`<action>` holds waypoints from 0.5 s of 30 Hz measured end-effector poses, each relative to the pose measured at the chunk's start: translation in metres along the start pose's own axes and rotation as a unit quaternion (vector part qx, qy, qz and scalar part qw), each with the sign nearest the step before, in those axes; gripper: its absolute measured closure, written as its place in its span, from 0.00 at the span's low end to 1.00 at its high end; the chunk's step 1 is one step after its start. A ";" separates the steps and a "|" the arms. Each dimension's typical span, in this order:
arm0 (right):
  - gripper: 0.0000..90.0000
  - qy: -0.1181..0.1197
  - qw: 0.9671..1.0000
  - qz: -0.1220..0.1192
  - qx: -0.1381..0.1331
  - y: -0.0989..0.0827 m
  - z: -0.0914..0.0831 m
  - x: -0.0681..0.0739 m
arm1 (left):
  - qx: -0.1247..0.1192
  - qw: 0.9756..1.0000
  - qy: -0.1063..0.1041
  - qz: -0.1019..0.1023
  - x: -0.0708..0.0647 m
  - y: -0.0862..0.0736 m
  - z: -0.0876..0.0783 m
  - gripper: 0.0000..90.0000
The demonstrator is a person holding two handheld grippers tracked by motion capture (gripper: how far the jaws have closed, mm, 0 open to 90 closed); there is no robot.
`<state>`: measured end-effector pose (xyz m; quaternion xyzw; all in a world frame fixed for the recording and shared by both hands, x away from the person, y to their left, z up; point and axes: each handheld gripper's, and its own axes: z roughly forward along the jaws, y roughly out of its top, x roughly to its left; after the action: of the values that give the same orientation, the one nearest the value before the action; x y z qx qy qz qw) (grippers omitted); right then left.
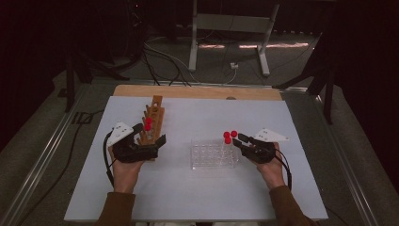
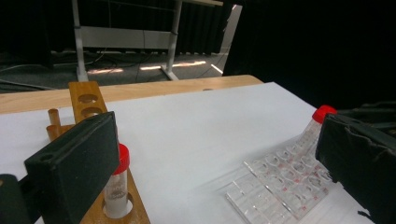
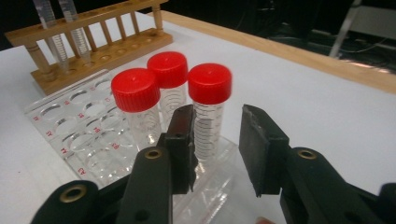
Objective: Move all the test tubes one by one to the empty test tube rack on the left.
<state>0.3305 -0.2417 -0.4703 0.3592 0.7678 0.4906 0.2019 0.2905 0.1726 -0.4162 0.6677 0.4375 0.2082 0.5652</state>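
A wooden tube rack (image 1: 153, 110) stands at the left with two red-capped tubes (image 1: 148, 124) in it. My left gripper (image 1: 149, 135) is open wide across the rack's near end. In the left gripper view its jaws (image 2: 217, 172) stand far apart, and one capped tube (image 2: 119, 179) sits just inside the left jaw. A clear plastic rack (image 1: 211, 155) lies mid-table with three red-capped tubes (image 1: 229, 136) at its far right corner. My right gripper (image 1: 239, 139) is right beside them. Its jaws (image 3: 218, 130) stand narrowly apart, open, with the nearest tube (image 3: 209, 107) just ahead of the gap.
The white table top (image 1: 188, 193) ends in a wooden strip (image 1: 197, 92) at the far edge. Beyond it are a metal table frame (image 1: 230, 28) and cables on the floor. The clear rack's (image 3: 84, 130) other wells hold nothing.
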 end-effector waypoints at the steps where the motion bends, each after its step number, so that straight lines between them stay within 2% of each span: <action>1: 0.74 0.002 1.000 0.000 0.002 -0.001 0.002 0.000 | 0.000 1.000 0.000 0.000 0.001 0.000 0.000 0.01; 9: 0.81 0.005 1.000 -0.009 0.007 -0.004 0.014 0.004 | -0.001 1.000 0.001 -0.004 0.002 0.000 -0.001 0.01; 15: 0.82 0.000 1.000 -0.018 0.002 -0.004 0.013 0.006 | -0.001 1.000 0.002 -0.007 0.003 -0.001 -0.001 0.01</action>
<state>0.3342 -0.2306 -0.4792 0.3454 0.7751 0.4857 0.2096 0.2909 0.1755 -0.4175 0.6639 0.4432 0.2058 0.5662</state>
